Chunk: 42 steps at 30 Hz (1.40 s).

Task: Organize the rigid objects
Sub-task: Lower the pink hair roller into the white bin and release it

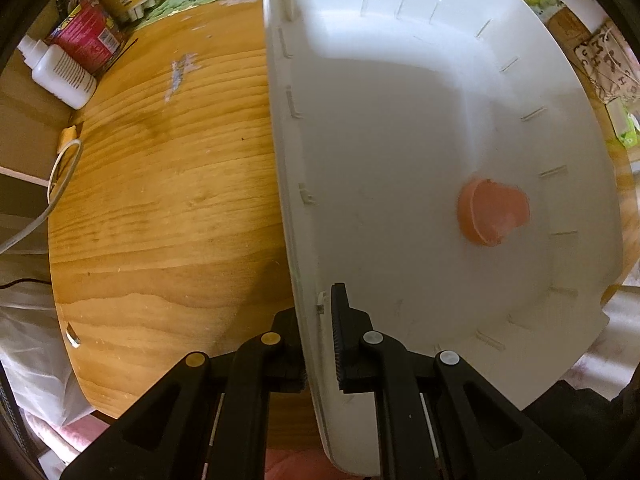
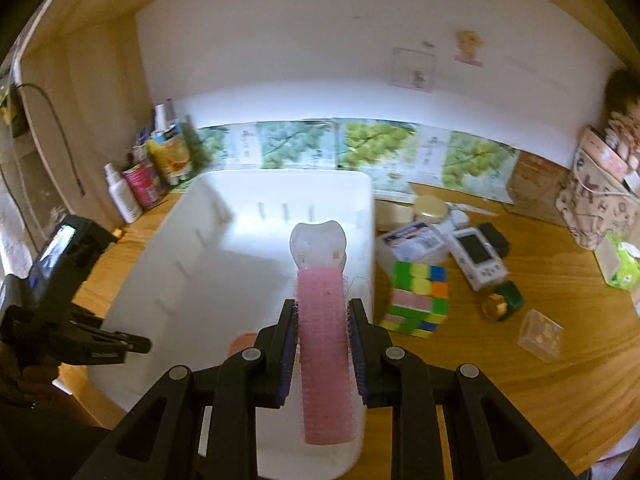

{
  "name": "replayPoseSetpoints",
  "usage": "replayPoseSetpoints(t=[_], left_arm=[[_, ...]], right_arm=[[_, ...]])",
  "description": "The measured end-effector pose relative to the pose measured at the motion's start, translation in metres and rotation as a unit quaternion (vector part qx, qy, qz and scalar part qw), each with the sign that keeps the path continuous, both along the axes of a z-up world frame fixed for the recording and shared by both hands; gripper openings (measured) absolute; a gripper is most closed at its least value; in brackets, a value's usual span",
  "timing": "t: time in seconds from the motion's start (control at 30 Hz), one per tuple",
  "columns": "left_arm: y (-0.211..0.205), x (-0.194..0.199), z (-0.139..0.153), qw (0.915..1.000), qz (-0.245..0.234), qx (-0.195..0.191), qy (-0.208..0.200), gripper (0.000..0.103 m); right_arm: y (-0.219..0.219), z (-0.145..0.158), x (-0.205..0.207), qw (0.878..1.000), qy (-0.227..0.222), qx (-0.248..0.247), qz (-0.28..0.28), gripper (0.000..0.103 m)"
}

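Over the white bin (image 2: 280, 240) at frame centre, the right hand-held gripper (image 2: 323, 344) clamps a pink hair roller (image 2: 324, 340) whose bristles could snag the pads on release, while the left hand-held gripper (image 1: 320, 344) pinches the bin's wall.

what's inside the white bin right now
One small orange cup-like piece lies on the floor of the white bin. In the right wrist view the held pink roller covers part of that floor.

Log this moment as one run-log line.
left gripper: shut on white bin rim | right gripper: shut on pink hair roller, above bin | in bin: orange cup
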<state>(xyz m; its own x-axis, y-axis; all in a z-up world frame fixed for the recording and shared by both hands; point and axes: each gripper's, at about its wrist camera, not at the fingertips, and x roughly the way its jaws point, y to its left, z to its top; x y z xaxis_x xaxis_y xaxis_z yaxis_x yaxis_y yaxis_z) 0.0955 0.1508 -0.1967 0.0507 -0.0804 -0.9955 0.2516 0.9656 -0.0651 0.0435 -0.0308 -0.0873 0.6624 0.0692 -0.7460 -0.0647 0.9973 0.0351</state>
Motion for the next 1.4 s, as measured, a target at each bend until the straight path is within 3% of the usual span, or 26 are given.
replayPoseSetpoints(t=[0.4,0.47,0.53,0.7,1.03,1.4], left_arm=[[0.000,-0.013,0.001,1.0000,-0.006,-0.007,0.000,0.010],[0.000,-0.013,0.000,1.0000,-0.002,-0.007,-0.001,0.010],[0.001,-0.009,-0.002,1.0000,0.001,-0.007,0.000,0.010],[0.002,-0.008,-0.003,1.0000,0.006,-0.005,0.000,0.010],[0.007,-0.005,-0.006,0.9989,0.046,0.003,0.001,0.010],[0.019,0.002,-0.002,0.9912,0.131,0.017,0.005,0.010]], right_arm=[[0.033,-0.006,0.001,0.999,0.012,-0.005,0.045,0.026],[0.033,-0.006,0.001,0.999,0.013,-0.004,0.045,0.033],[0.033,-0.005,0.001,0.999,0.011,-0.004,0.046,0.048],[0.028,-0.003,0.000,0.999,0.003,-0.002,0.041,0.059],[-0.003,-0.003,0.000,1.000,-0.005,0.005,0.013,0.080],[-0.078,-0.008,0.009,0.999,0.024,0.022,-0.027,0.083]])
